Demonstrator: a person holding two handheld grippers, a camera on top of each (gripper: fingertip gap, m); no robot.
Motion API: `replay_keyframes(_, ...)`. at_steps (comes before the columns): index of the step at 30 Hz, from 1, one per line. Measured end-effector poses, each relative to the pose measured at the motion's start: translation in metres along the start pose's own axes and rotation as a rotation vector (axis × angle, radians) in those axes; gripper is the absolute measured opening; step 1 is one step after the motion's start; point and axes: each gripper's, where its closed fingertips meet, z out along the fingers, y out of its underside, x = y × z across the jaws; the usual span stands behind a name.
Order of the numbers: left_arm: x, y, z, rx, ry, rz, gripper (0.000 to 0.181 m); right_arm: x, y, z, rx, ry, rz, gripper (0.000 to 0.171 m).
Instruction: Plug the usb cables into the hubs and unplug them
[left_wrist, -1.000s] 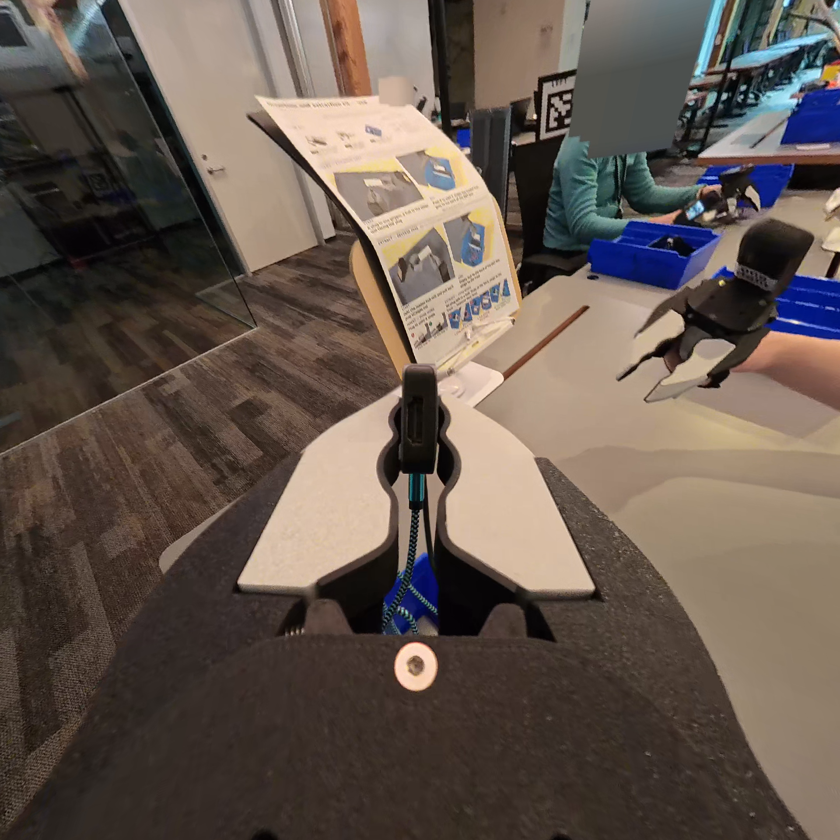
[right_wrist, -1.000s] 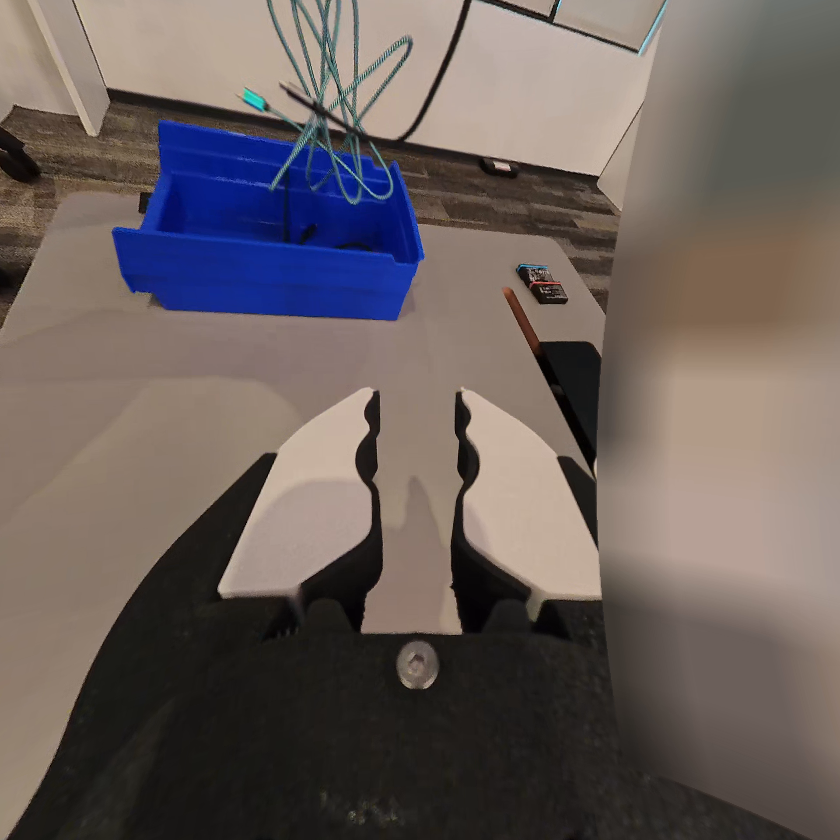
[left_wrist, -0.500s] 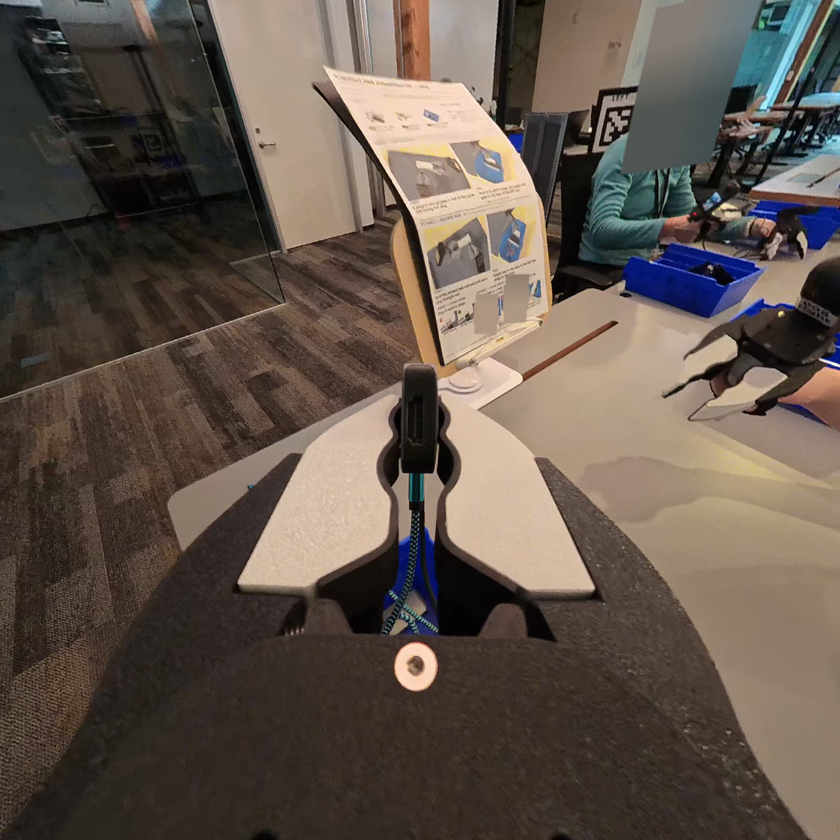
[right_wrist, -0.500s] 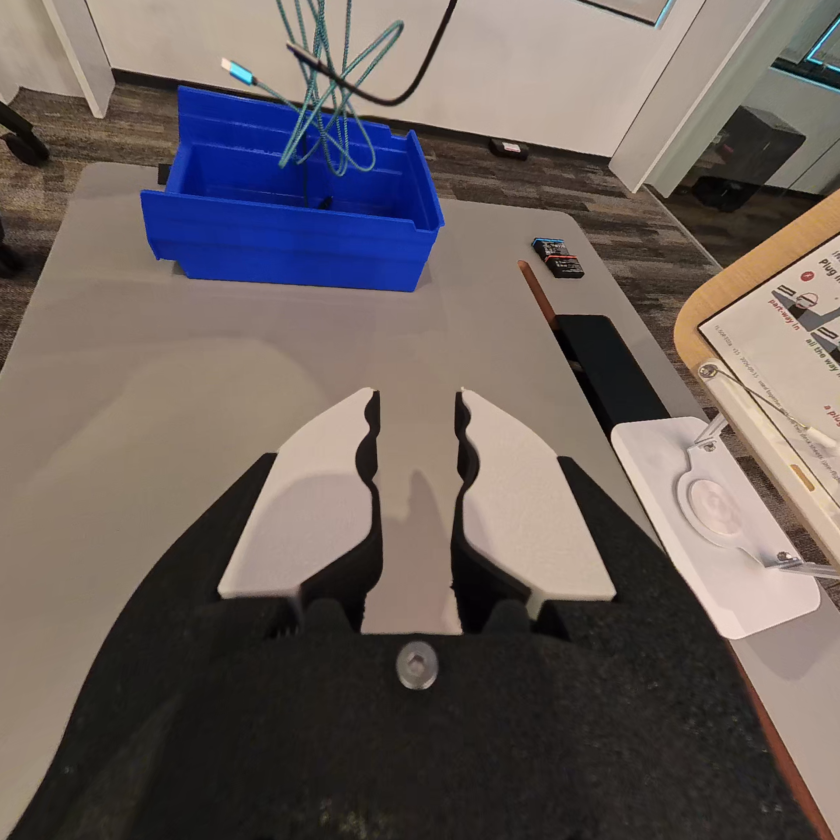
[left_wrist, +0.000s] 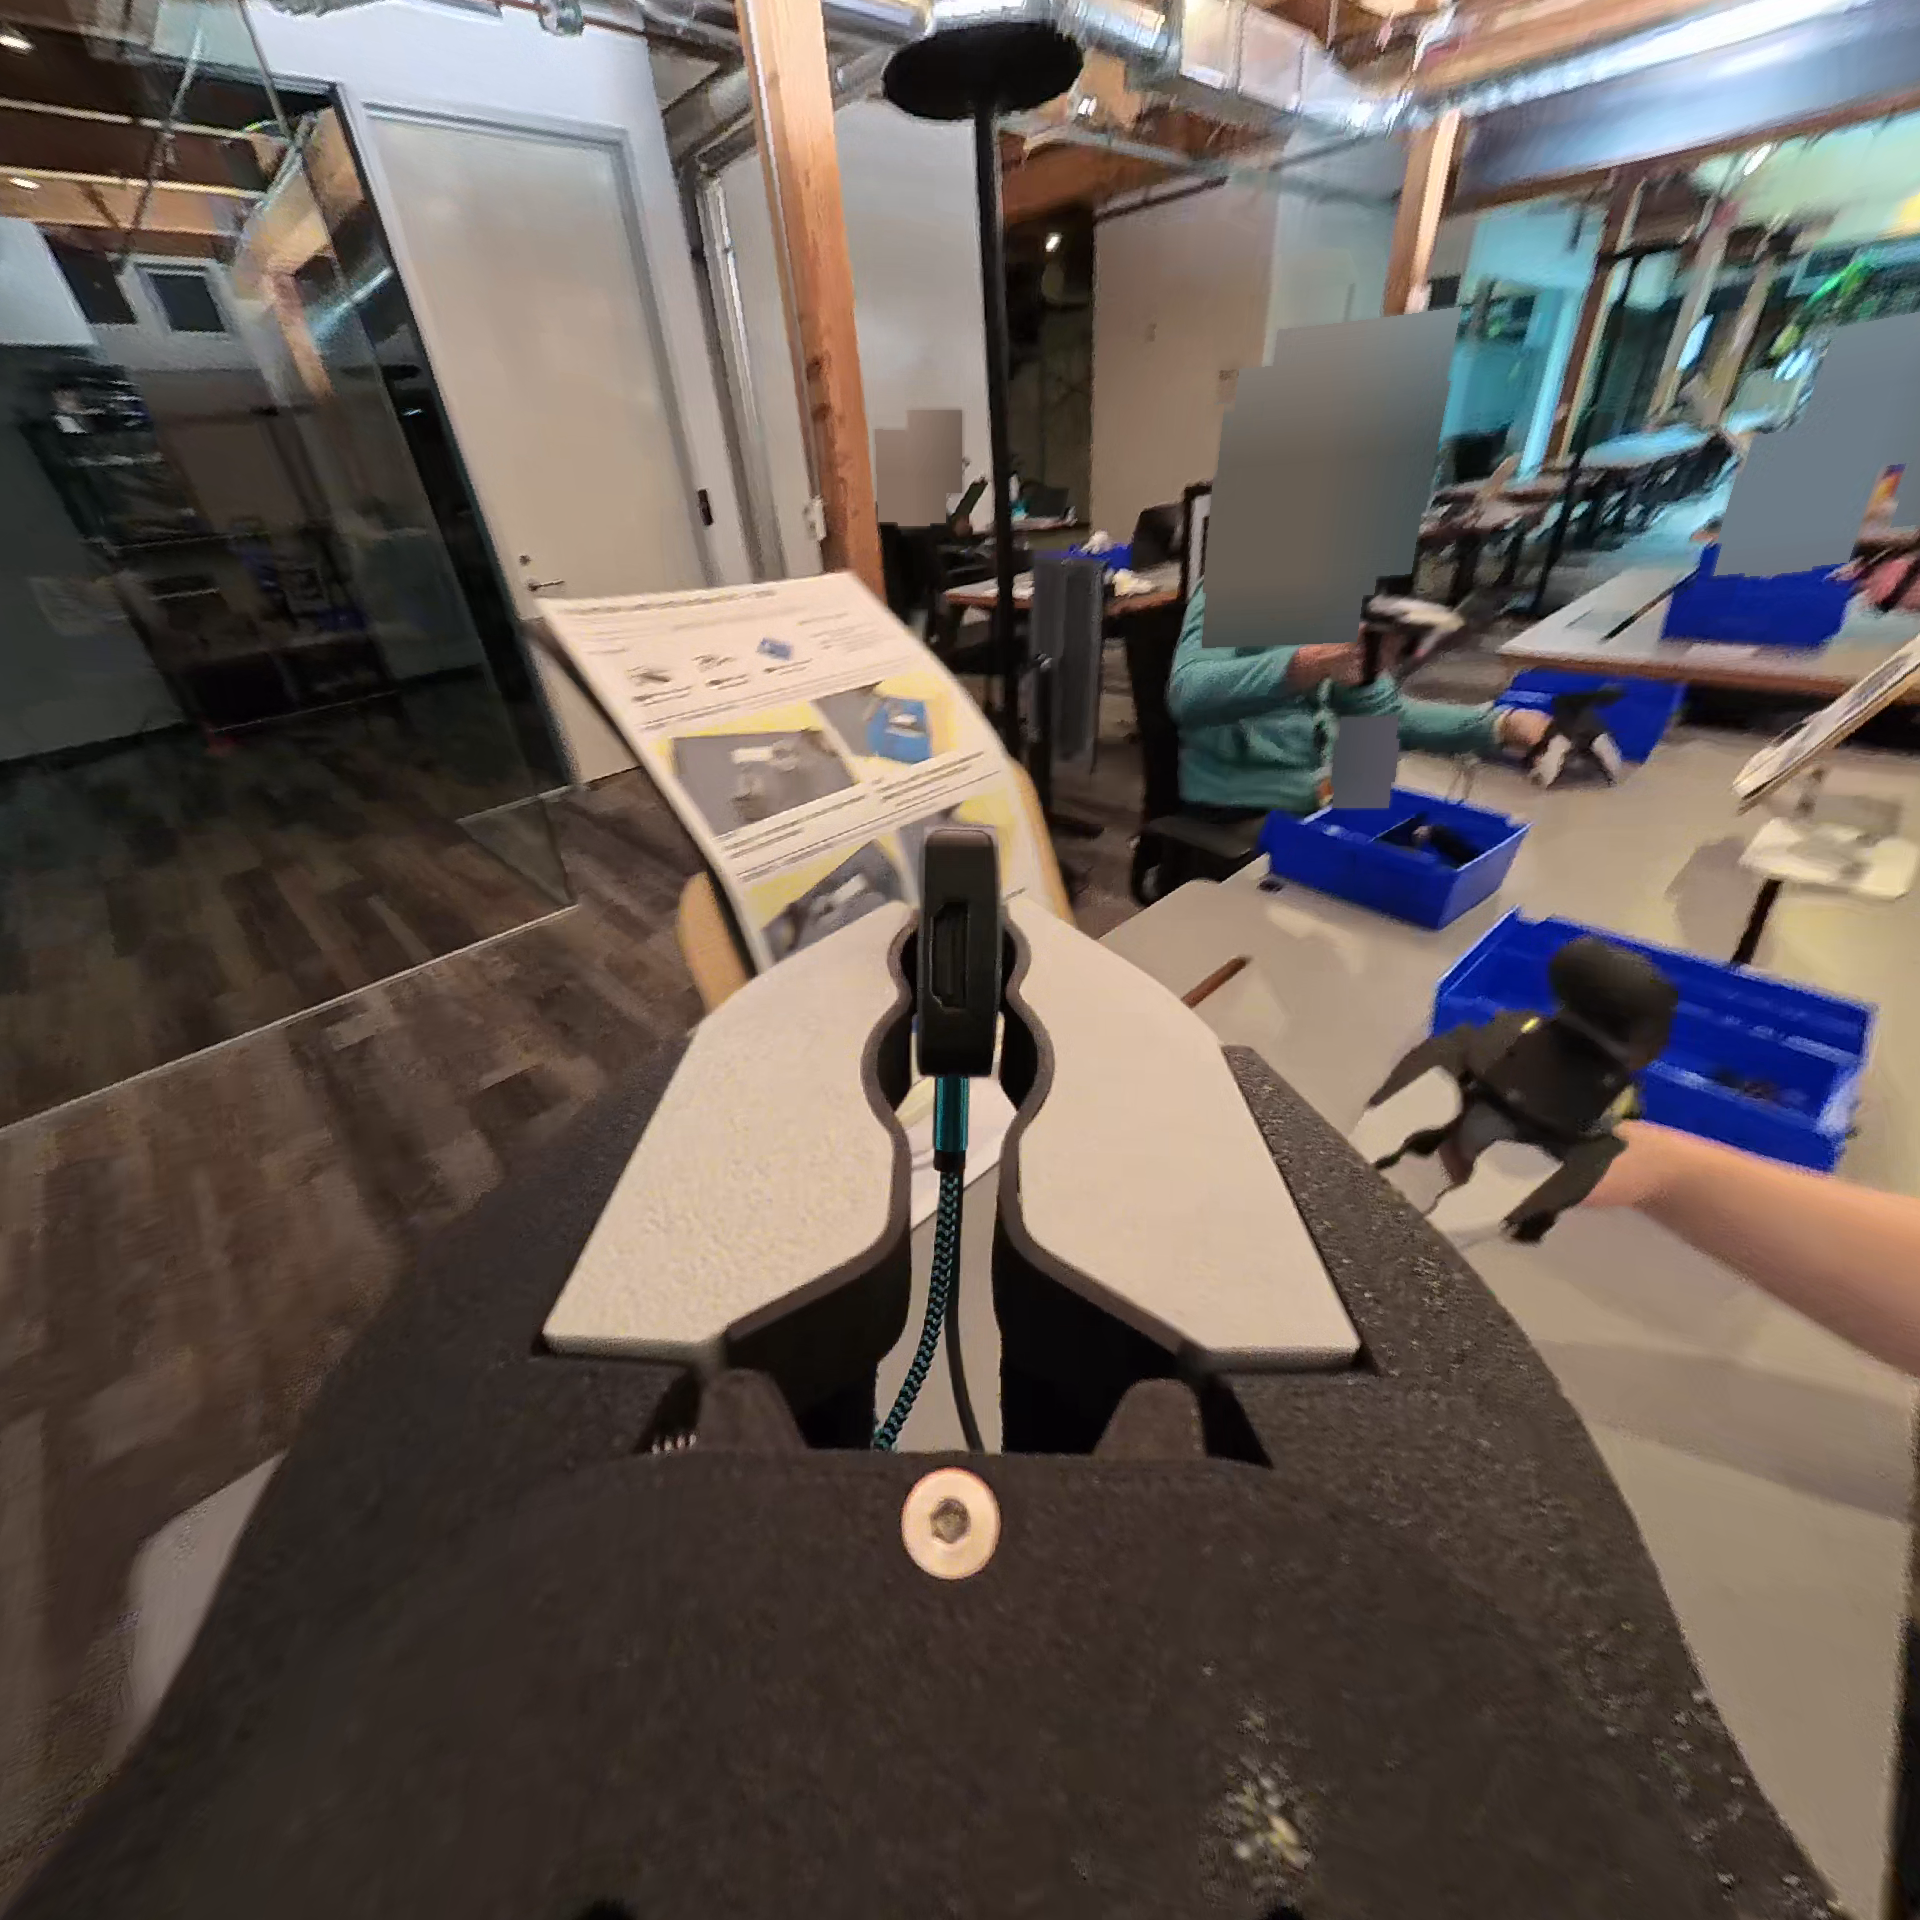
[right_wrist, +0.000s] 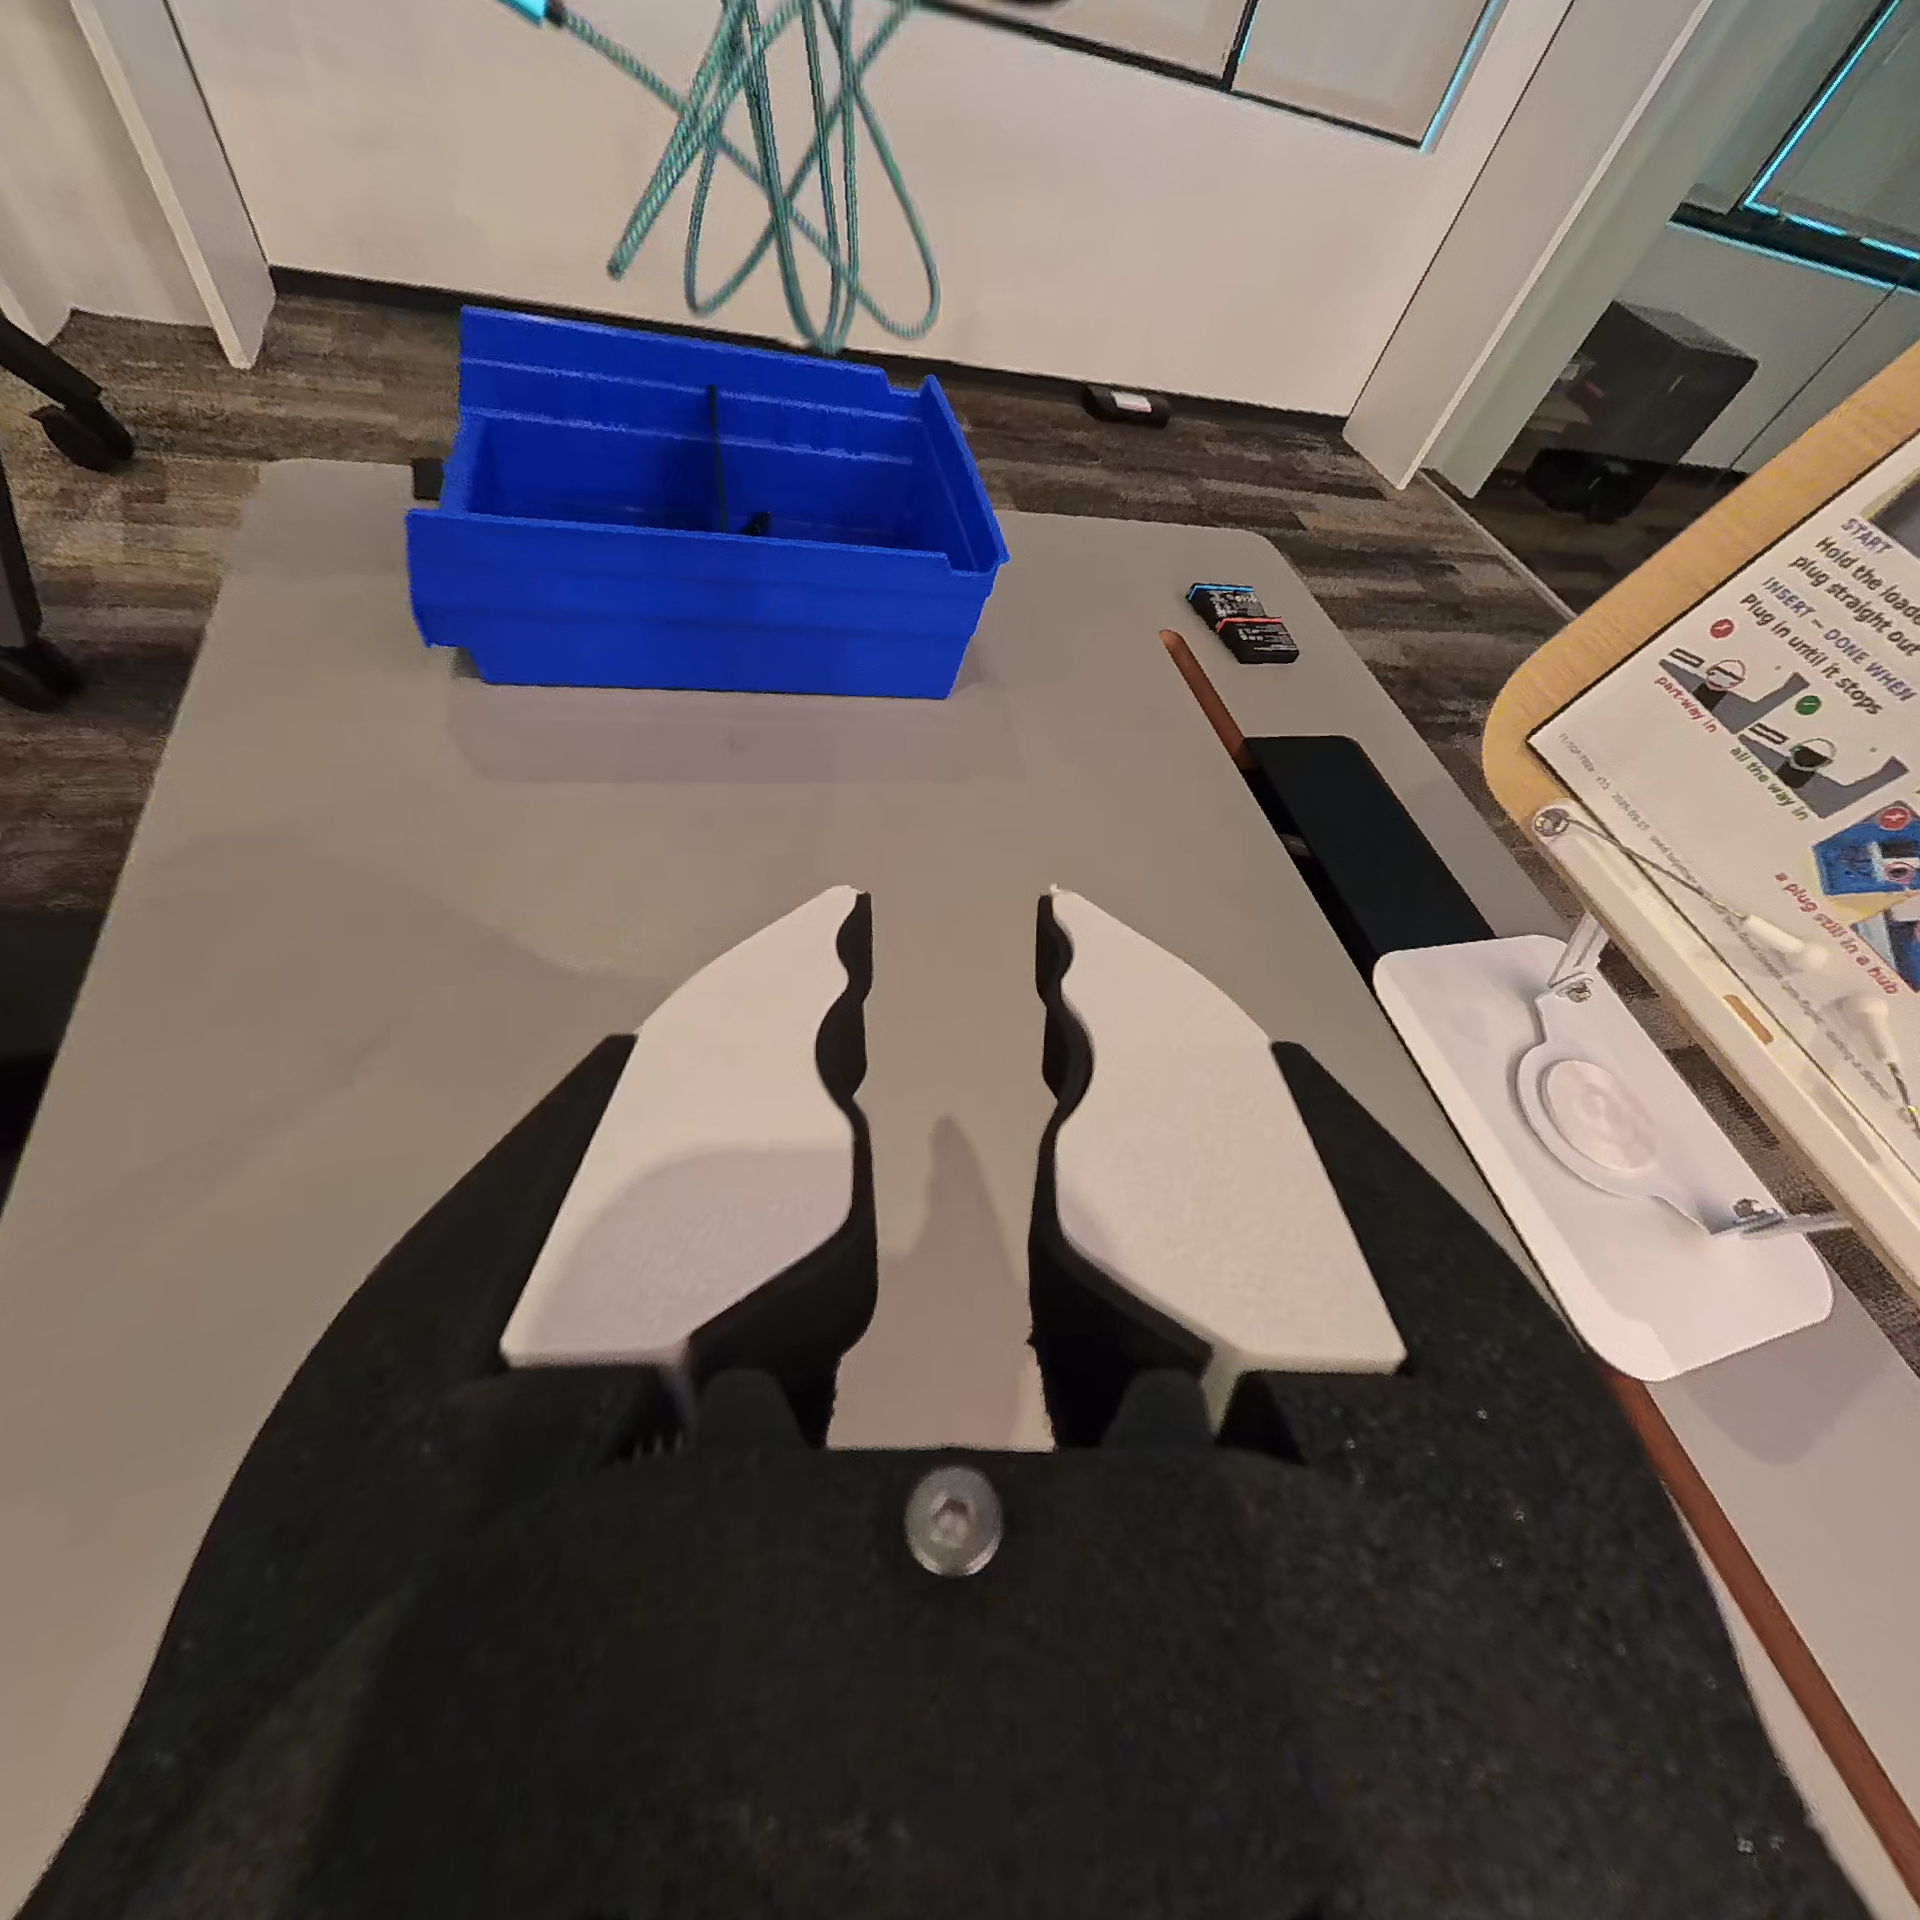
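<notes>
My left gripper (left_wrist: 958, 940) is shut on a small black hub (left_wrist: 958, 966), held upright with a port facing me. A teal braided cable (left_wrist: 940, 1226) and a thin black lead hang from the hub's lower end, down between the fingers. In the right wrist view the teal cable's loops (right_wrist: 790, 187) dangle in the air above the blue bin (right_wrist: 686, 613). My right gripper (right_wrist: 954, 904) is open with nothing between its pads, low over the grey table (right_wrist: 520, 883). It also shows in the left wrist view (left_wrist: 1397, 1132), at the right.
A white stand base (right_wrist: 1600, 1143) carries a tilted instruction sheet (right_wrist: 1787, 748) at the table's right edge. A small black box (right_wrist: 1242, 621) and a black slot (right_wrist: 1351, 831) lie near it. A person in a teal top (left_wrist: 1257, 717) sits beyond, with more blue bins (left_wrist: 1392, 857). There is about 35 cm between the tips of the two grippers.
My left gripper has risen and tilted up with the hub still held, so the teal cable loops now hang higher, clear of the bin. My right gripper stays open over the table.
</notes>
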Motion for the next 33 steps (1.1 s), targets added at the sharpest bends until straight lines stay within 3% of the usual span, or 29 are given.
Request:
replay_keyframes(4, 0.048, 0.011, 0.038, 0.077, 0.069, -0.169, 0.012, -0.013, -0.008, -0.031, 0.076, -0.012, 0.034, 0.027)
replay_keyframes(10, 0.125, 0.057, 0.093, 0.175, 0.291, -0.422, 0.011, -0.024, -0.028, -0.089, 0.221, 0.010, 0.113, 0.026)
replay_keyframes(18, 0.219, 0.127, 0.147, 0.062, 0.469, -0.375, 0.011, 0.021, -0.033, -0.144, 0.330, 0.169, 0.197, 0.037)
replay_keyframes(20, 0.241, 0.143, 0.151, 0.029, 0.511, -0.343, 0.011, 0.025, -0.030, -0.146, 0.342, 0.122, 0.213, 0.048)
replay_keyframes(23, 0.262, 0.161, 0.152, 0.009, 0.542, -0.314, 0.011, 0.011, -0.026, -0.139, 0.364, -0.067, 0.264, 0.053)
replay_keyframes(27, 0.278, 0.173, 0.148, 0.018, 0.604, -0.337, 0.011, -0.005, -0.008, -0.119, 0.325, -0.173, 0.280, 0.052)
replay_keyframes(31, 0.284, 0.184, 0.145, 0.014, 0.634, -0.342, 0.011, -0.028, -0.007, -0.109, 0.354, -0.307, 0.287, 0.017)
replay_keyframes(33, 0.283, 0.184, 0.143, 0.028, 0.649, -0.362, 0.011, -0.032, -0.009, -0.106, 0.370, -0.353, 0.319, 0.012)
